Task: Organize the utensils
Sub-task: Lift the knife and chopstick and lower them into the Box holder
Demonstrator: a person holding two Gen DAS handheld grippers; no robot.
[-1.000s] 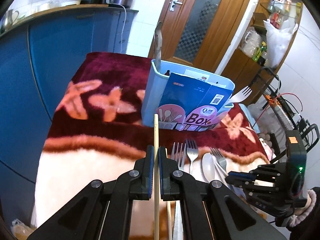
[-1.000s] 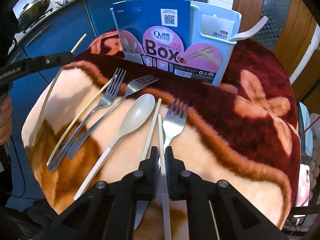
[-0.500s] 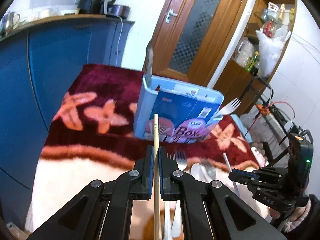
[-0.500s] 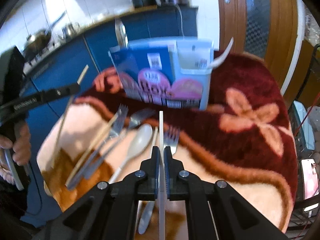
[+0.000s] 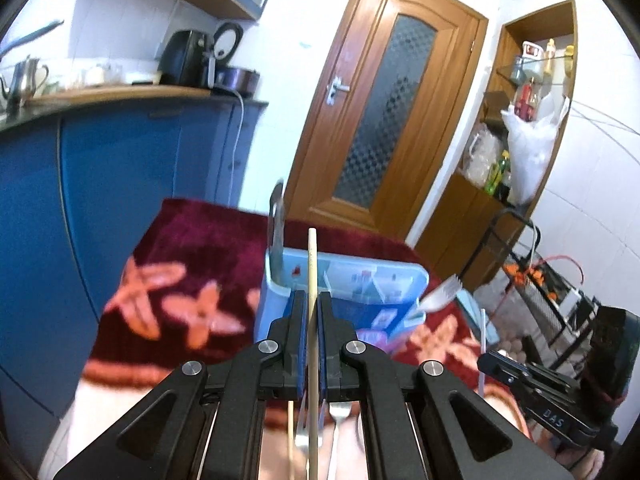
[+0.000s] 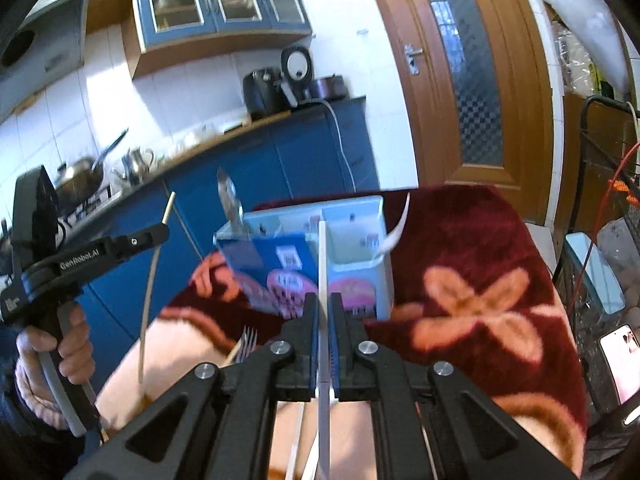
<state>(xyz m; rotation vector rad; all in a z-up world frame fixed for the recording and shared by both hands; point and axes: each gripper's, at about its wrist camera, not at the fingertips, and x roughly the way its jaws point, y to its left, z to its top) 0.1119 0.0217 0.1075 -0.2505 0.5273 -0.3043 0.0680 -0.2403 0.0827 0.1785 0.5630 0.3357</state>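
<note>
My left gripper (image 5: pixel 312 300) is shut on a beige chopstick (image 5: pixel 311 264), held upright above the table. My right gripper (image 6: pixel 321 300) is shut on a white chopstick (image 6: pixel 321 256), also raised. Both point toward a light blue utensil box (image 5: pixel 372 284) with a blue cardboard label, which also shows in the right wrist view (image 6: pixel 352 240). A metal utensil handle (image 5: pixel 277 220) stands in its left end and a white fork (image 5: pixel 440 296) leans out of its right end. Forks (image 6: pixel 246 342) lie on the blanket below. The left gripper also shows in the right wrist view (image 6: pixel 164 229).
The table has a dark red and cream flowered blanket (image 6: pixel 480 312). Blue kitchen cabinets (image 5: pixel 120 184) stand to the left, a wooden door (image 5: pixel 392 120) behind, and a wire rack (image 5: pixel 552 276) to the right.
Both grippers have risen and tilted up with their chopsticks, lifting away from the utensils on the blanket. The box now sits lower in both views.
</note>
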